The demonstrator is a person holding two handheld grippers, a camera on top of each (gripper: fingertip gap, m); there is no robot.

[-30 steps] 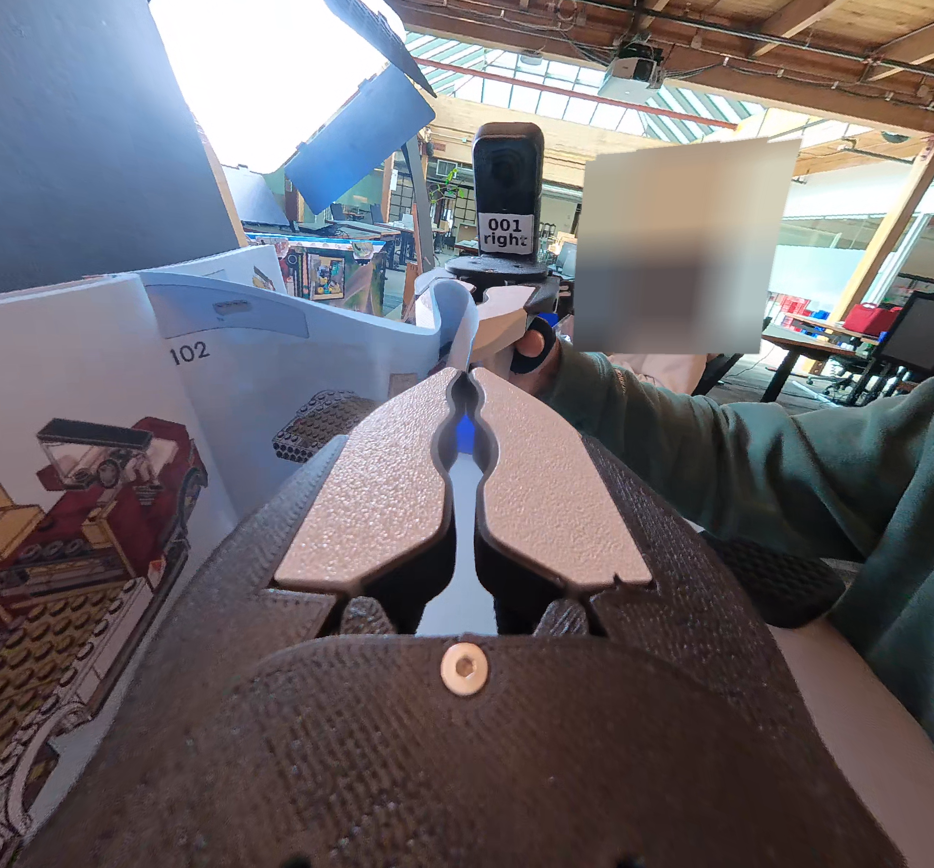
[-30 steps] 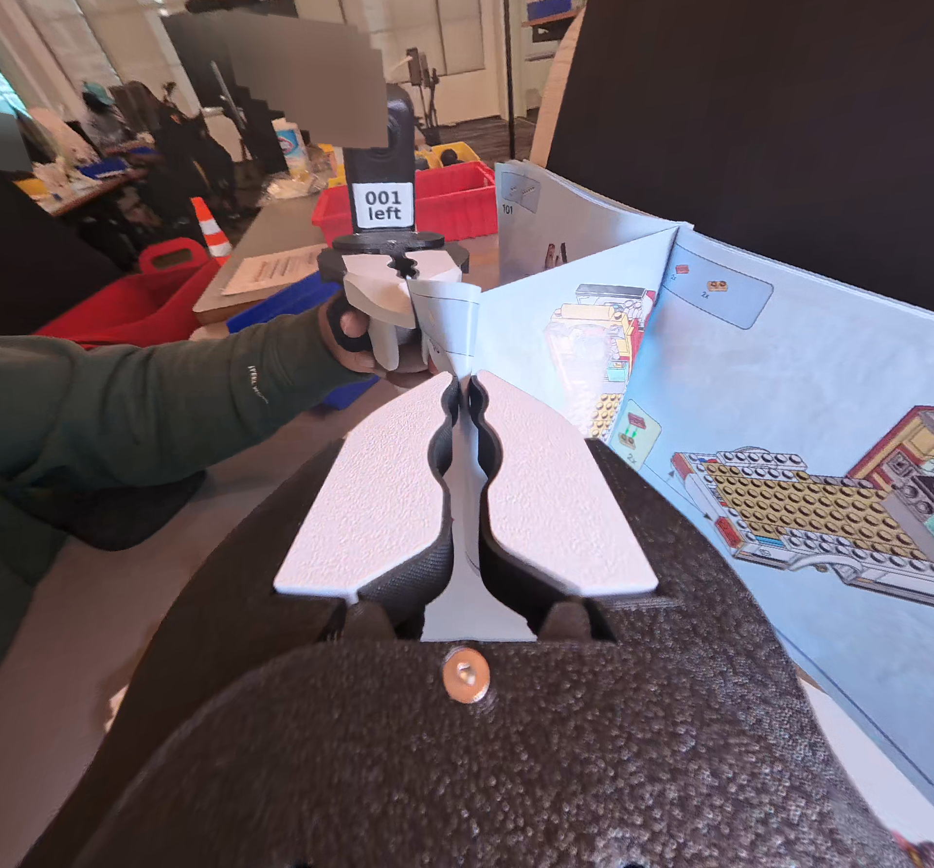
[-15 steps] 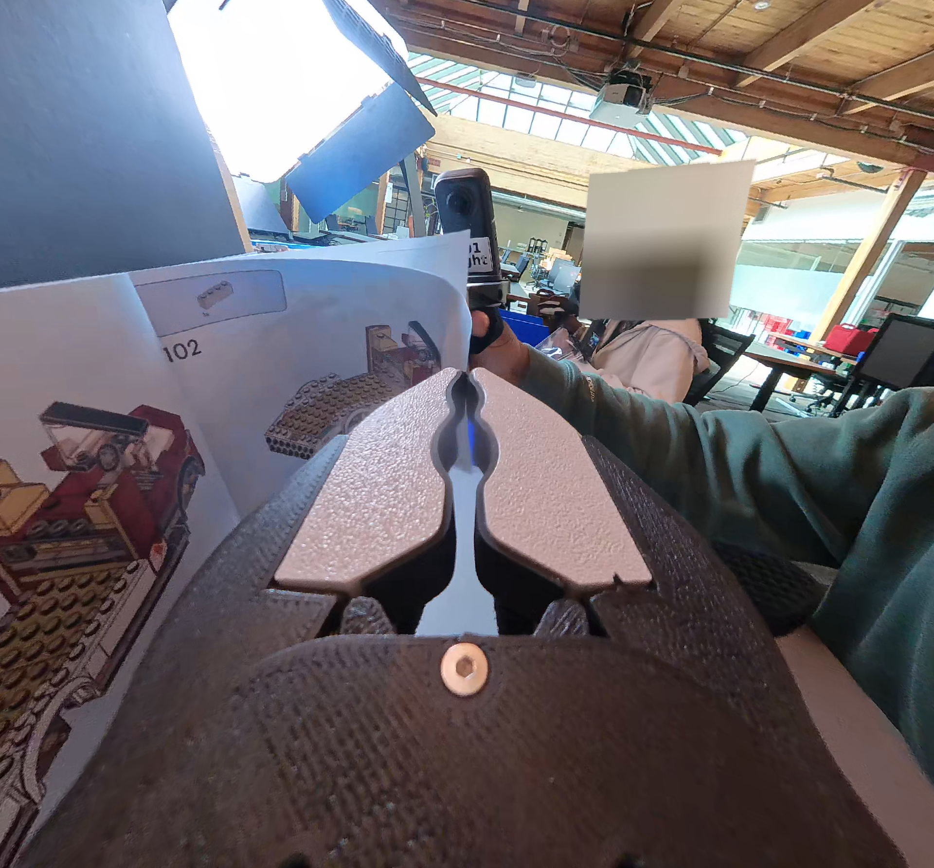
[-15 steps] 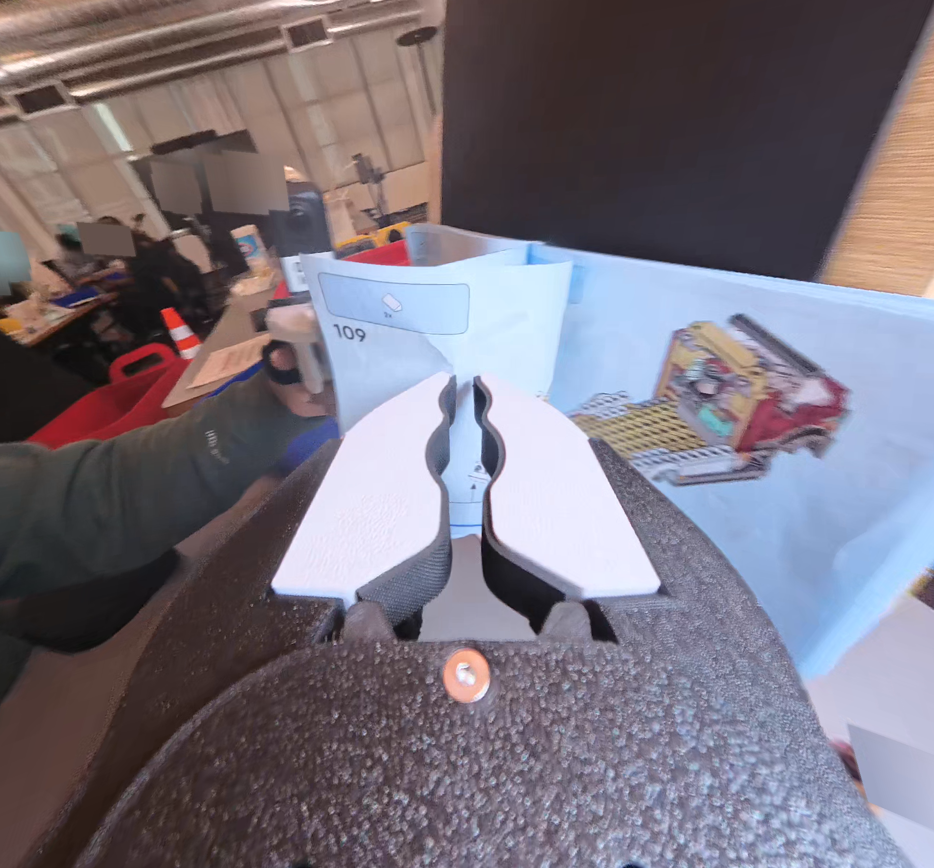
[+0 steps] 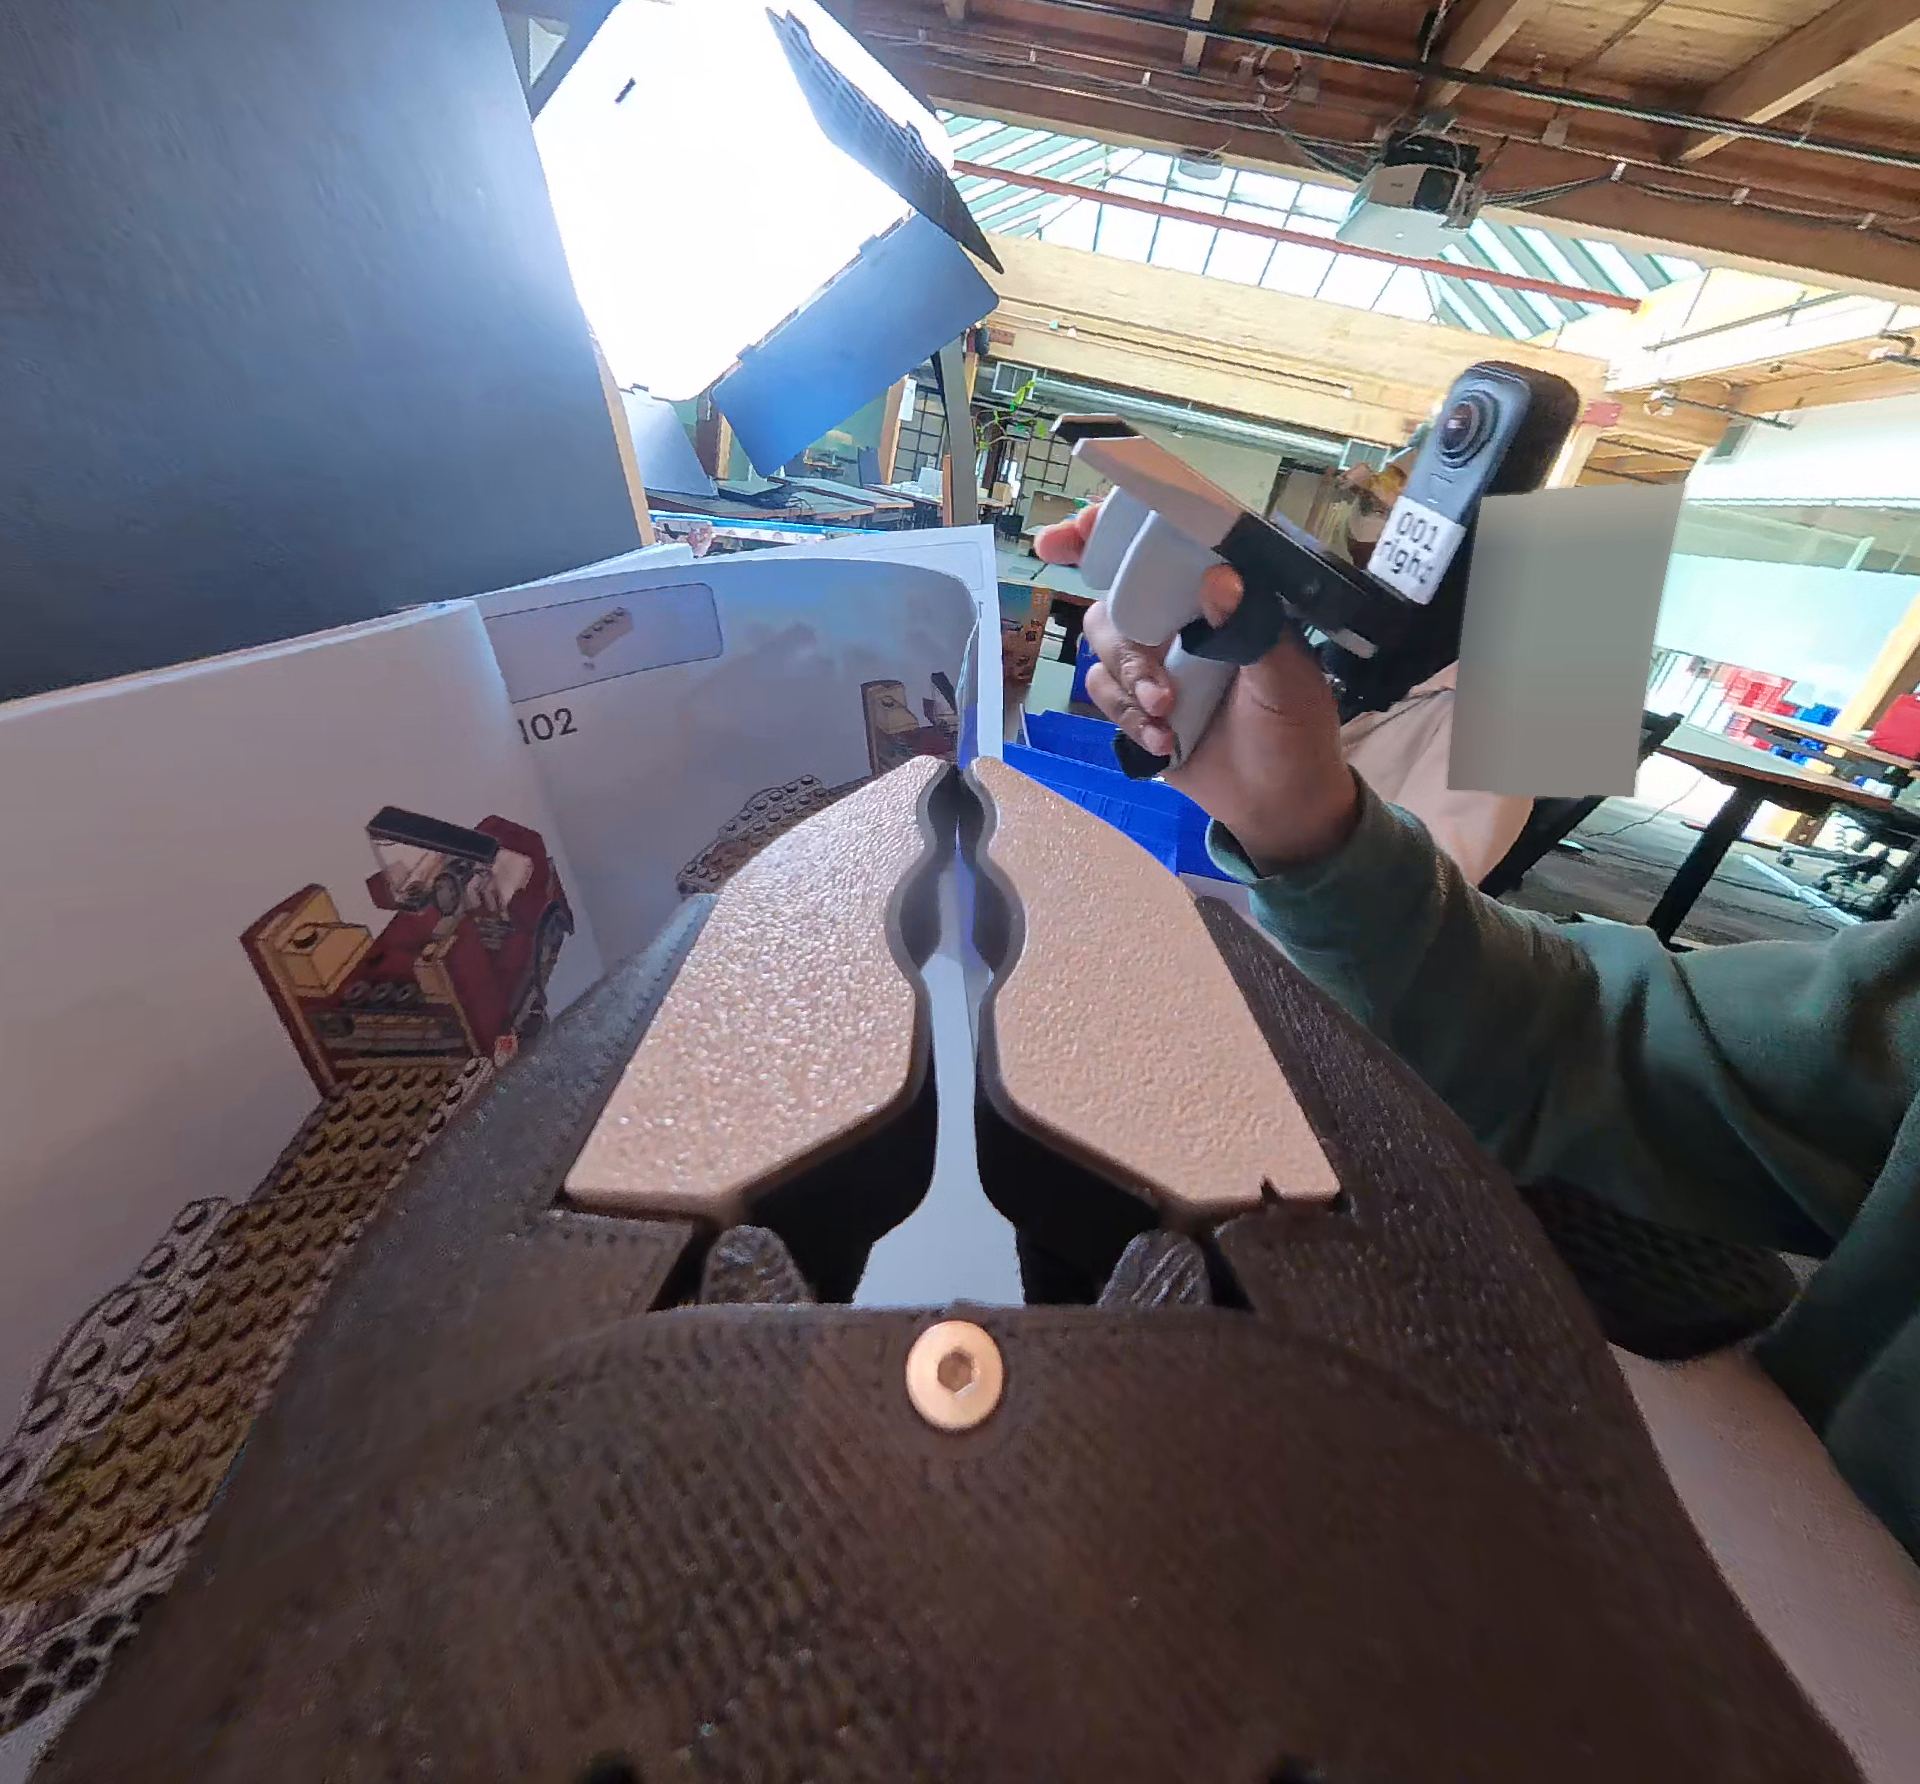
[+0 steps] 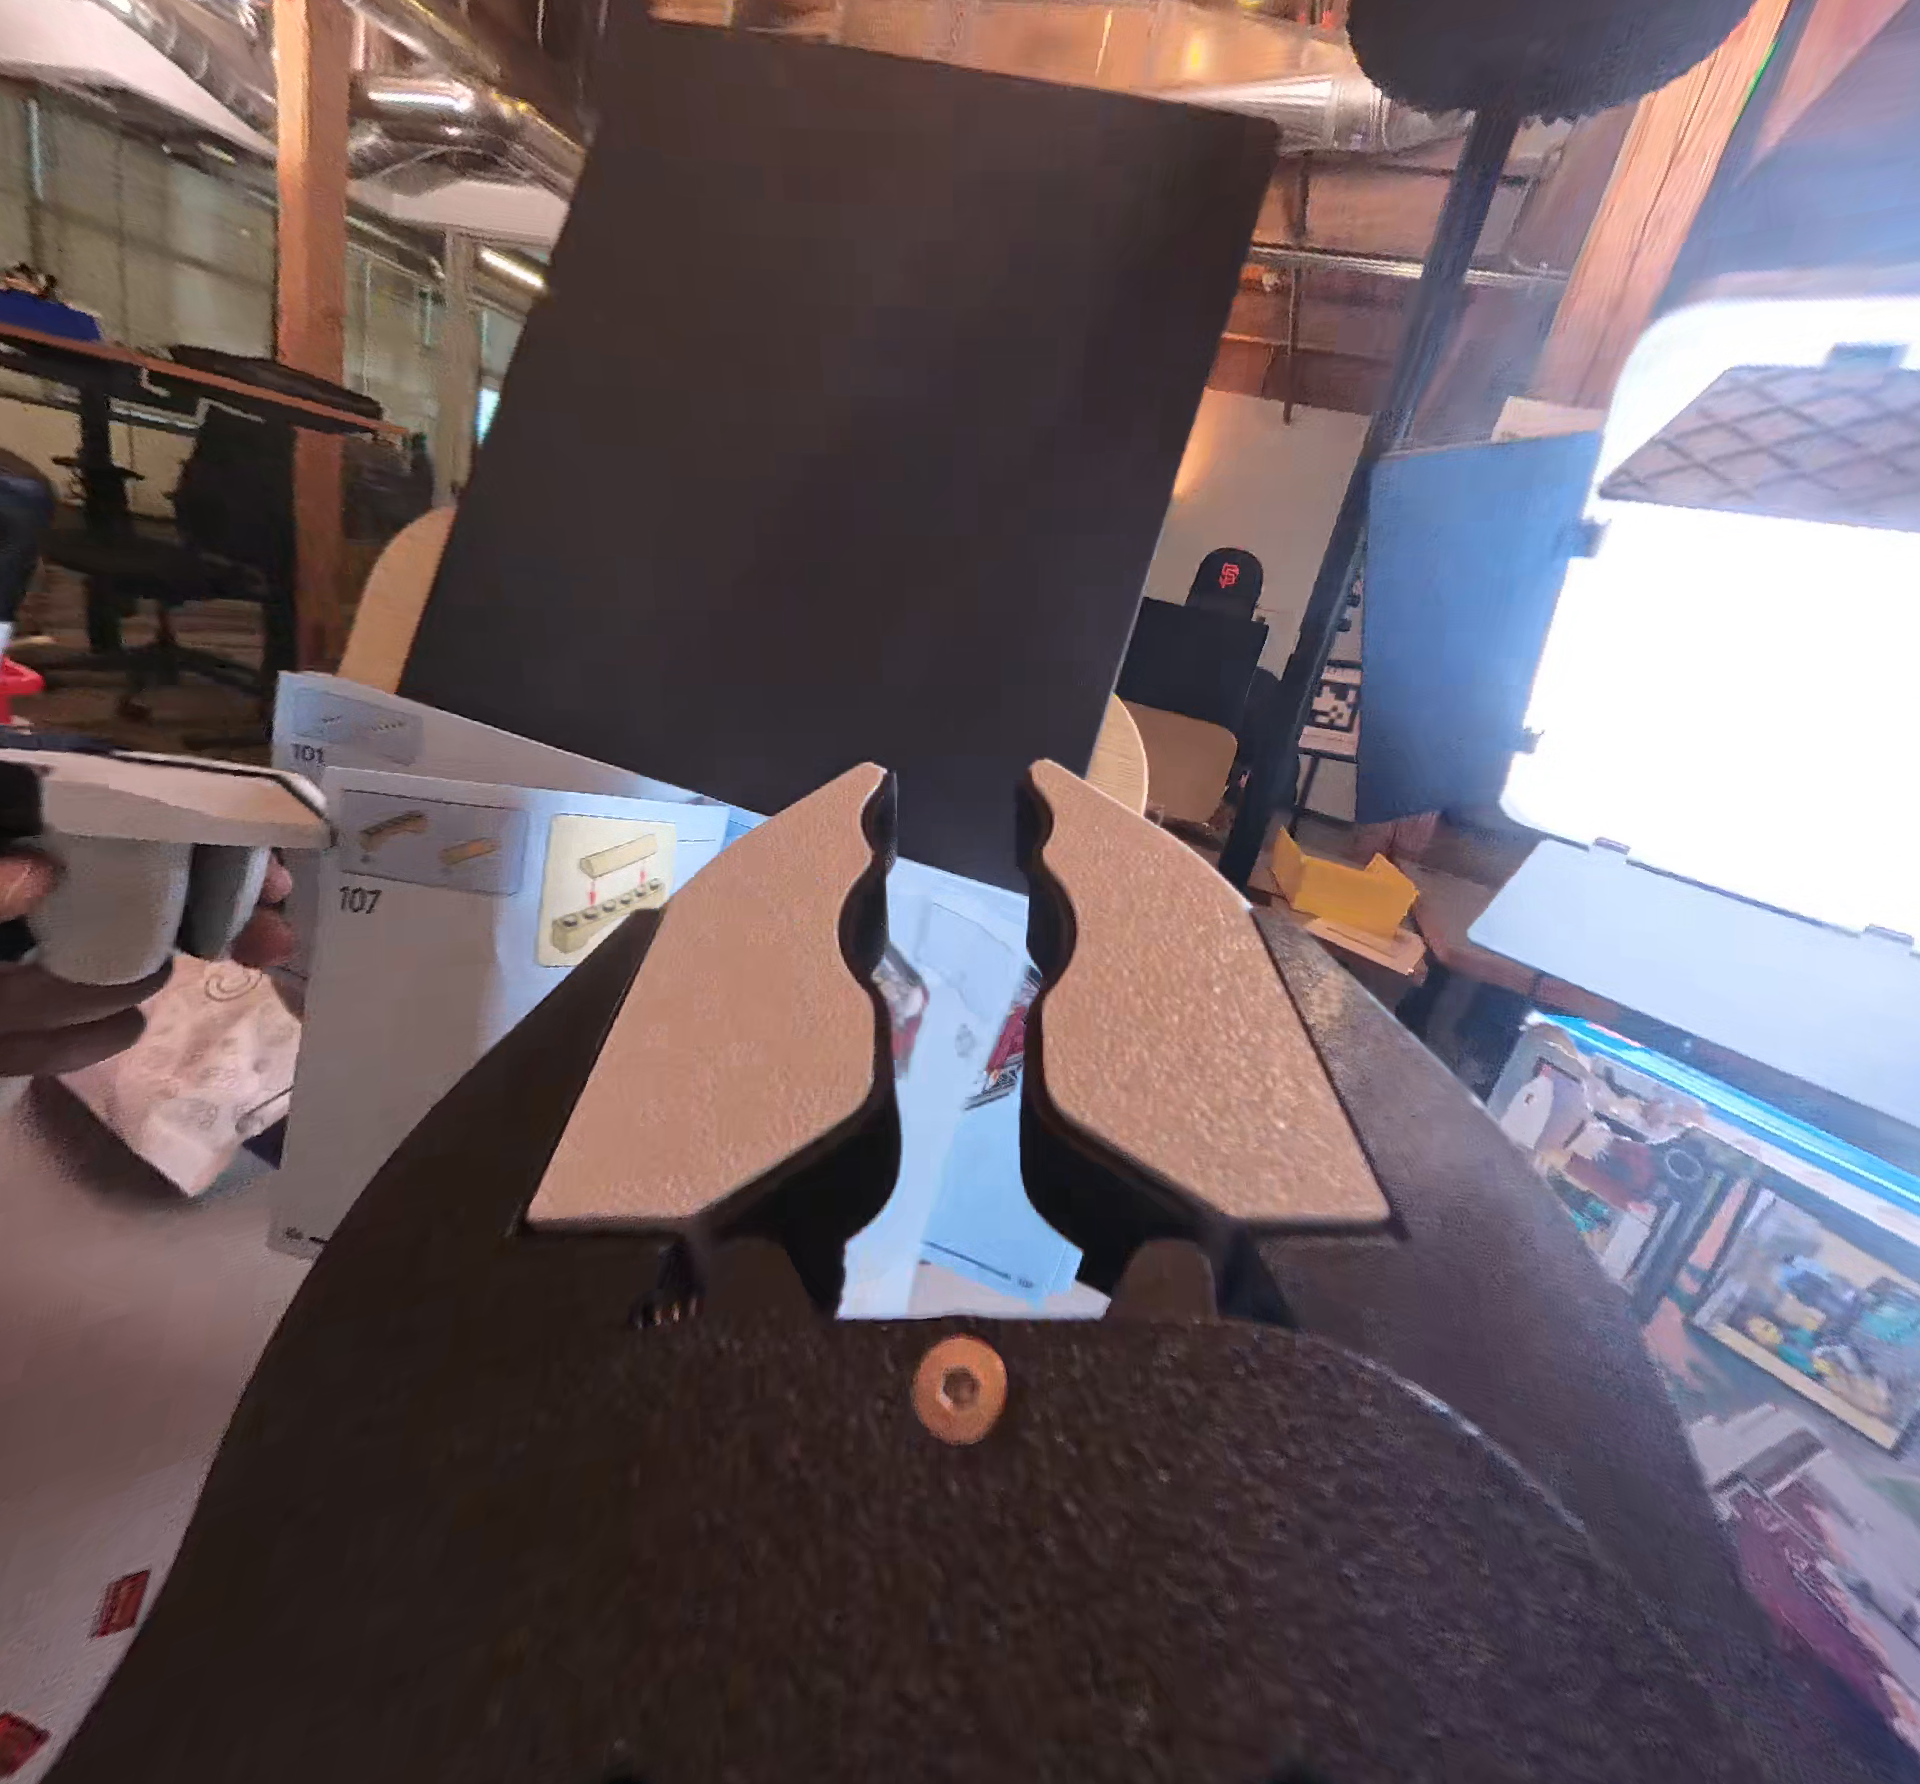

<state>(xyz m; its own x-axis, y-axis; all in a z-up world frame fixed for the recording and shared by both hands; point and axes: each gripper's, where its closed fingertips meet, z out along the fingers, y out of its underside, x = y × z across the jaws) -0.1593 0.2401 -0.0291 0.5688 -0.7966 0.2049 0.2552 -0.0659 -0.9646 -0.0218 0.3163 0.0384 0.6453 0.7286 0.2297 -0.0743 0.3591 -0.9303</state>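
Booklet page (image 5: 971,695) between left tongs (image 5: 958,778)

Your left gripper (image 5: 961,778) has its fingertips closed on the right edge of a page of the instruction booklet (image 5: 717,695), whose open pages spread to its left in front of the upright backdrop board (image 5: 260,228). Your right gripper (image 6: 956,789) is raised to the right, clear of the booklet with its fingertips parted. The studio light (image 5: 727,155) stands behind the booklet, and the storage bins (image 5: 1101,799) lie far right of it.

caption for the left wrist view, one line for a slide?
Left gripper shut on an instruction booklet page edge; right gripper held raised beside it.
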